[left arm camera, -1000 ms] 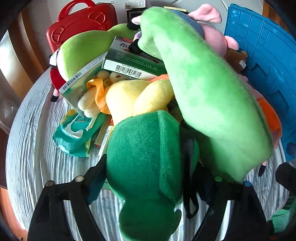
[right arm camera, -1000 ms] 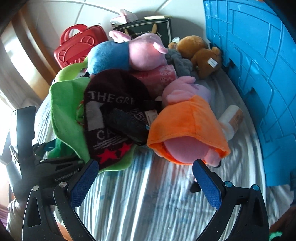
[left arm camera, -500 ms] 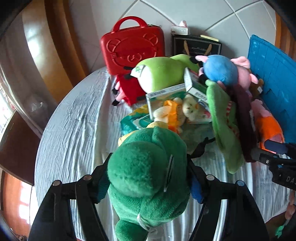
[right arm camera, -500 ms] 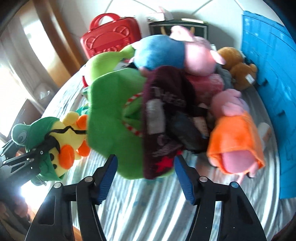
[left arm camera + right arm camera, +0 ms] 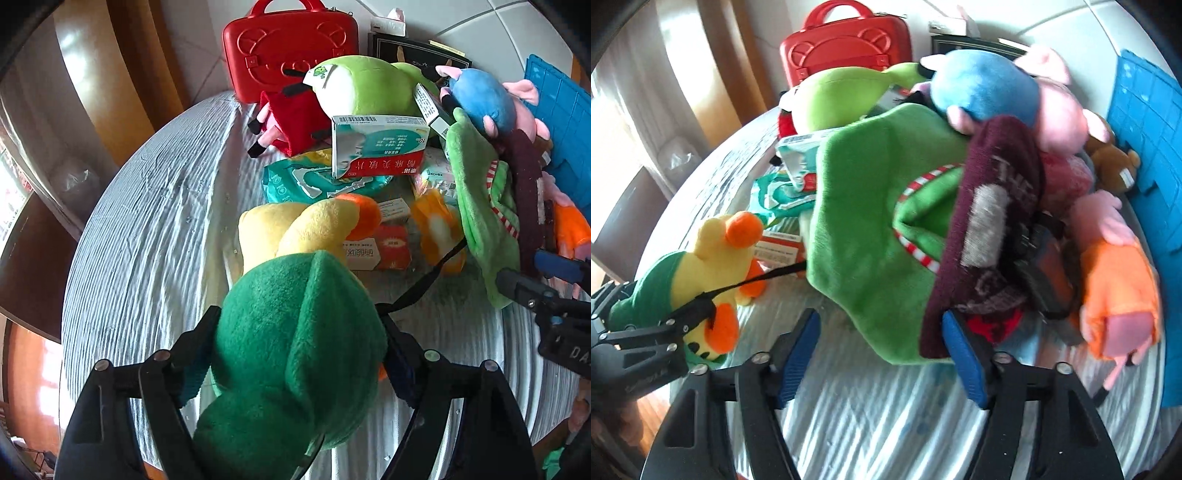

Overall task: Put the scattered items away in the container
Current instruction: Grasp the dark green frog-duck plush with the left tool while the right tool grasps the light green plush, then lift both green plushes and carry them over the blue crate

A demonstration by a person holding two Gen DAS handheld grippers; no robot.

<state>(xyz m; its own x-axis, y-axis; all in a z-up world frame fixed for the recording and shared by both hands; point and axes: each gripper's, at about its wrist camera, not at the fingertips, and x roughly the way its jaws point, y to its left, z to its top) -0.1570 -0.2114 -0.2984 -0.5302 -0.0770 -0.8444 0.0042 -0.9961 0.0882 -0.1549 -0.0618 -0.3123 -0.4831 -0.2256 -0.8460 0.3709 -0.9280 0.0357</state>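
Note:
My left gripper (image 5: 299, 354) grips a yellow duck plush in a green hood (image 5: 295, 332); its jaws are opening, though the pads still press the hood's sides. The right wrist view shows that duck (image 5: 709, 258) held at the left, just off the pile. My right gripper (image 5: 882, 354) is opening too. The tip of a green plush cloth with striped trim (image 5: 864, 229) lies between its blue pads (image 5: 798, 354), beside a maroon knit piece (image 5: 990, 206), and is not pinched. The blue crate (image 5: 1145, 147) stands at the right.
The pile on the striped cloth holds a blue-and-pink pig plush (image 5: 997, 92), an orange-dressed pig (image 5: 1119, 288), a brown bear (image 5: 1115, 166), a lime plush (image 5: 369, 85), medicine boxes (image 5: 376, 147) and a wipes pack (image 5: 306, 181). A red case (image 5: 291, 44) stands behind. The table's rounded edge runs along the left.
My left gripper has drawn the duck plush out of the pile, toward the near left. The right gripper has shifted left from the orange pig to the green cloth's tip, its jaws narrower than at first.

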